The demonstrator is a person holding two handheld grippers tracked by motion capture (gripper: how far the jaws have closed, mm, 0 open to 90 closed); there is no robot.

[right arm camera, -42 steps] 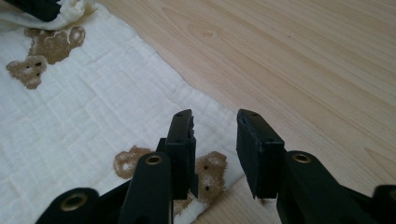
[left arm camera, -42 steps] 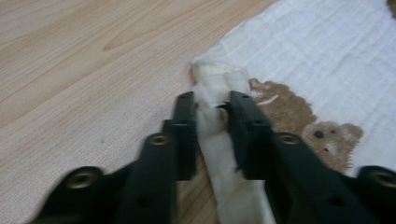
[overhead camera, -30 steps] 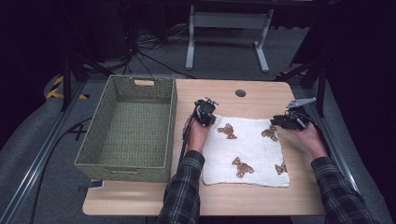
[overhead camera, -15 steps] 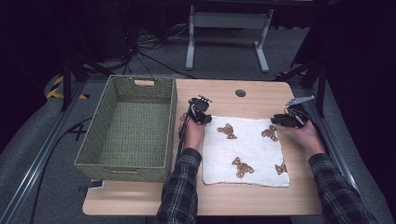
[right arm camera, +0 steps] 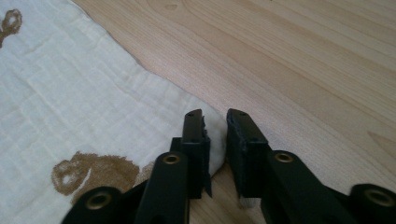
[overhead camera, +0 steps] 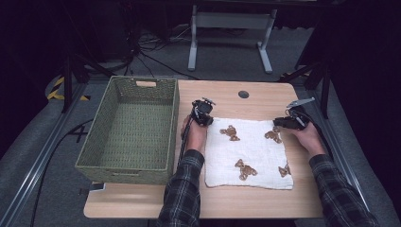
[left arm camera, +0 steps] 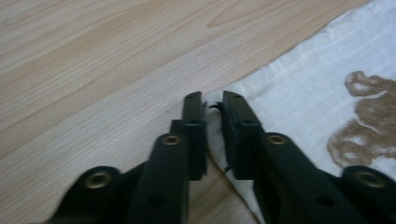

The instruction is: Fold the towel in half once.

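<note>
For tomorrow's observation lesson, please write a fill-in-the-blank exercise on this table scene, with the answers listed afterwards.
1. The left gripper has its jaws on a far ____ of the white cloth.
2. The cloth is printed with brown ____.
3. The green wicker basket stands to the ____ of the cloth.
4. The right gripper grips the cloth's other far ____.

Answers: corner; bears; left; corner

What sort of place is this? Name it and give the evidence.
Probably a lab or studio recording bay, not a home: a bare wooden table under dark surroundings, loose cables on the grey floor, and metal stand legs behind. A folded cloth and woven basket serve as props.
</note>
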